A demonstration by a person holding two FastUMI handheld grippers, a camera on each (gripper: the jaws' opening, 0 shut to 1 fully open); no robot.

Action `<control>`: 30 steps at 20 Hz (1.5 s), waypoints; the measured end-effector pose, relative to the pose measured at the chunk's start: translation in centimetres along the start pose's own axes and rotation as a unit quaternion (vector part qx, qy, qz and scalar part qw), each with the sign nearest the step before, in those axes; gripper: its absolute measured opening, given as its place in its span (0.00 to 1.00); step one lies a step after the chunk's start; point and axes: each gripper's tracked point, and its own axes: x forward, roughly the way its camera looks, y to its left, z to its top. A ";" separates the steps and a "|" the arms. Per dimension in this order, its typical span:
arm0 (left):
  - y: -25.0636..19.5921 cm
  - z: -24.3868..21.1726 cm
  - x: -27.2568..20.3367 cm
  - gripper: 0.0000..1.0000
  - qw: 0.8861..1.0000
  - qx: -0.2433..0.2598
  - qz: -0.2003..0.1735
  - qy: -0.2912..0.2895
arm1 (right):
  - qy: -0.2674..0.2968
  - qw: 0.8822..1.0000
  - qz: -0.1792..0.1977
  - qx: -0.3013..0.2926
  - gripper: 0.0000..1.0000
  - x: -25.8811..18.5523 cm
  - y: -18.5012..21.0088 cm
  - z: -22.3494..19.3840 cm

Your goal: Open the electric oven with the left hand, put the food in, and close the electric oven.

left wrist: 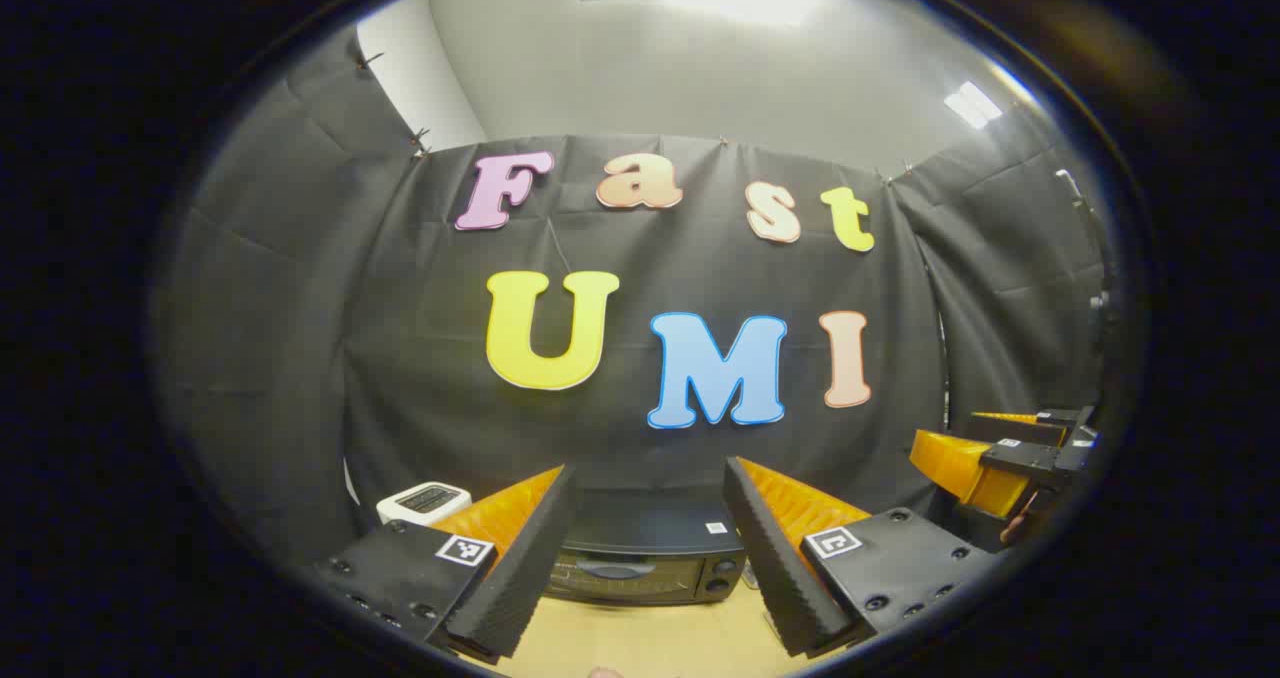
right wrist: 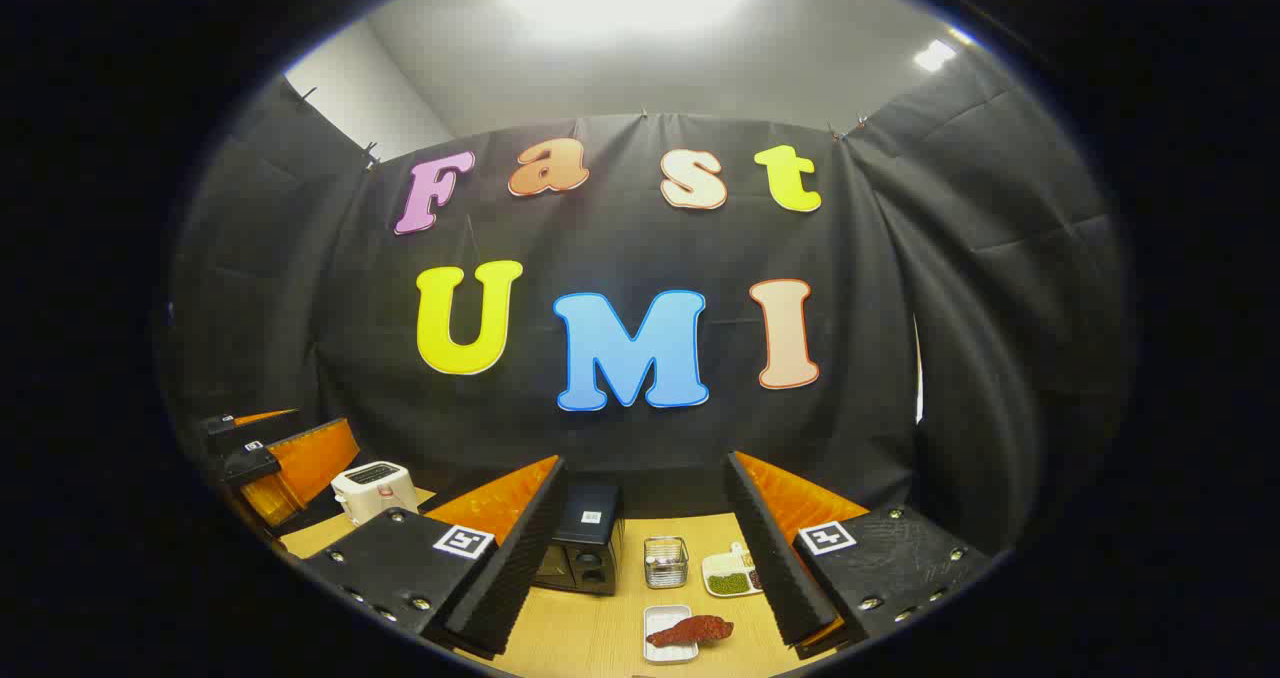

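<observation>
A black electric oven point(left wrist: 645, 558) stands on the wooden table point(left wrist: 650, 643) straight ahead of my left gripper point(left wrist: 650, 558), its door closed. That gripper is open, well back from the oven, with nothing between its fingers. In the right gripper view the oven point(right wrist: 585, 548) sits left of centre. A reddish-brown piece of food point(right wrist: 692, 629) lies on a small white tray point(right wrist: 662, 620) in front of my right gripper point(right wrist: 650, 558), which is open and holds nothing. The right gripper point(left wrist: 985, 463) also shows at the far right of the left gripper view. The left gripper point(right wrist: 285, 458) shows at the far left of the right gripper view.
A white toaster point(right wrist: 373, 488) stands left of the oven, also seen as the toaster point(left wrist: 423, 501) in the left gripper view. A small wire basket point(right wrist: 666, 561) and a white divided plate point(right wrist: 722, 566) with green food sit right of the oven. Black cloth walls close in the booth.
</observation>
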 end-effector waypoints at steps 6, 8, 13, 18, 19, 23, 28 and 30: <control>-0.9 0.1 0.3 1.00 1.000 0.004 -0.002 0.003 | 0.004 1.000 0.005 -0.005 0.95 -0.3 -0.5 -0.4; -1.5 0.0 0.5 0.92 1.000 0.003 -0.005 0.006 | 0.005 1.000 0.003 -0.008 0.95 -0.3 -1.2 -0.5; -2.3 0.0 0.2 0.97 1.000 0.015 -0.004 0.006 | 0.010 1.000 0.008 0.003 0.95 0.2 -2.2 -1.1; -1.9 -1.7 0.5 0.99 0.999 0.022 0.011 0.023 | 0.018 0.999 0.024 0.011 0.95 0.7 -2.6 -2.1; -1.3 -2.5 0.8 1.00 0.999 0.023 0.016 0.030 | 0.021 0.999 0.028 0.011 0.95 0.8 -2.5 -2.5; 0.2 -5.5 3.4 0.91 0.998 0.018 0.009 0.055 | 0.033 0.999 0.014 0.009 0.95 1.0 -2.3 -3.4; 2.5 -12.4 10.1 1.00 0.990 0.017 -0.019 0.139 | 0.044 0.999 -0.026 0.009 0.95 1.1 -1.5 -3.6; 3.1 -16.7 12.9 1.00 0.983 0.001 -0.024 0.180 | 0.047 0.998 -0.034 0.003 0.95 1.1 -1.5 -3.8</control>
